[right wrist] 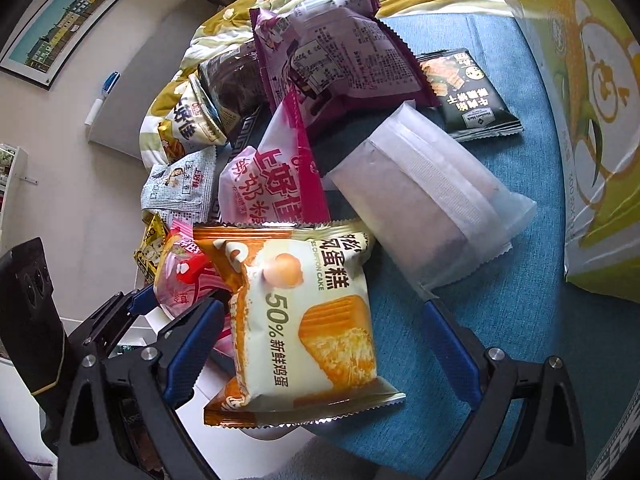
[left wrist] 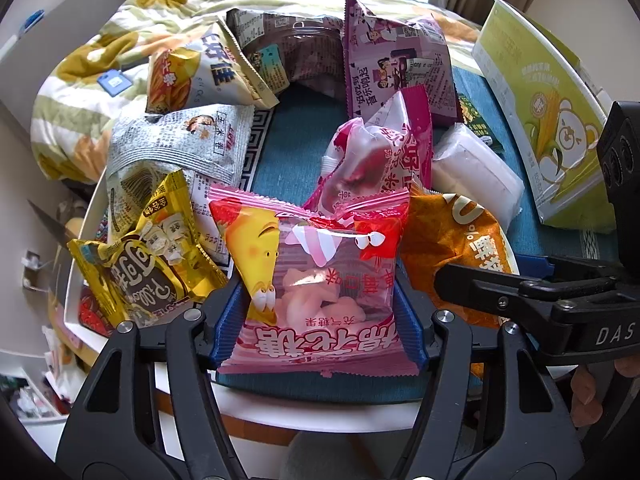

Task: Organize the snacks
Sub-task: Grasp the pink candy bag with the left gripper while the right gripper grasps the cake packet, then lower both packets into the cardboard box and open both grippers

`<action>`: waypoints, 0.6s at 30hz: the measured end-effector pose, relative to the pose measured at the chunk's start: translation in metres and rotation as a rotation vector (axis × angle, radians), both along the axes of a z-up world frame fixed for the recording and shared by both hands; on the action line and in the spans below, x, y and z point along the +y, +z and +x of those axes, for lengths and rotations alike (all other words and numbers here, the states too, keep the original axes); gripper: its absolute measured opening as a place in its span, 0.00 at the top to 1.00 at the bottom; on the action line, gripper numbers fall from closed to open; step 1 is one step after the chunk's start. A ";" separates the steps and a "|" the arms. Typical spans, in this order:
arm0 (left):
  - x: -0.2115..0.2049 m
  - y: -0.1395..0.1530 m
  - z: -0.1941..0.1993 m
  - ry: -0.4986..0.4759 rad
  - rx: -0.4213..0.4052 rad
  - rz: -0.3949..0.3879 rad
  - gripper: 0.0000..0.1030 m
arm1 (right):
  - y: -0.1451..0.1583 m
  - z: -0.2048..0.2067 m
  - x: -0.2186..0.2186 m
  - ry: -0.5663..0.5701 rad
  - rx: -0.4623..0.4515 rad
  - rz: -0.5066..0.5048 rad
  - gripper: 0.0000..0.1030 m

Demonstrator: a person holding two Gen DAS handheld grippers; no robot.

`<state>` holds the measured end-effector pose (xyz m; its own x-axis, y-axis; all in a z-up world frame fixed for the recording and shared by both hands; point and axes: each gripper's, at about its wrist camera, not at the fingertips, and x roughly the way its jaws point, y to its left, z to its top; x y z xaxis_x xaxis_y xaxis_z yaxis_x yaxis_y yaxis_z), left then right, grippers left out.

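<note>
Honestly light, puffy, slippery: pink marshmallow bag (left wrist: 320, 288) pinched in left gripper (left wrist: 320, 320) near counter's (right wrist: 500, 280) front edge; right gripper (right wrist: 320, 344) spread, empty.

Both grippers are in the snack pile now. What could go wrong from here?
1. The left hand-held gripper brackets the pink marshmallow bag, which overlaps the gold packet and sits under the red-and-white packet; lifting may drag them.
2. The open right hand-held gripper straddles the chiffon cake bag, which overhangs the table edge; a nudge could tip it off.
3. The grippers are close; they may collide.
</note>
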<state>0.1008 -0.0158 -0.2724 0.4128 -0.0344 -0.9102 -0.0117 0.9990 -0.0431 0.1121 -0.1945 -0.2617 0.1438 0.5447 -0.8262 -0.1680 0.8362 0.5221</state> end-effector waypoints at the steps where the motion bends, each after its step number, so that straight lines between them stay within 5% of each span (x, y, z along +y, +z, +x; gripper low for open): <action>1: 0.000 0.000 0.000 -0.002 -0.001 0.003 0.40 | -0.002 0.000 0.002 0.005 0.008 0.001 0.14; 5: -0.001 0.002 -0.004 -0.014 0.006 0.005 0.41 | -0.004 -0.002 0.007 0.012 0.029 0.057 0.37; 18: 0.009 0.042 -0.025 -0.062 -0.073 -0.049 0.41 | 0.039 -0.029 0.008 -0.055 -0.074 -0.011 0.41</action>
<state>0.0762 -0.0069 -0.2299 0.4735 -0.1056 -0.8744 0.0549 0.9944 -0.0903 0.0836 -0.1860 -0.2226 0.2343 0.5254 -0.8180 -0.1591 0.8508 0.5009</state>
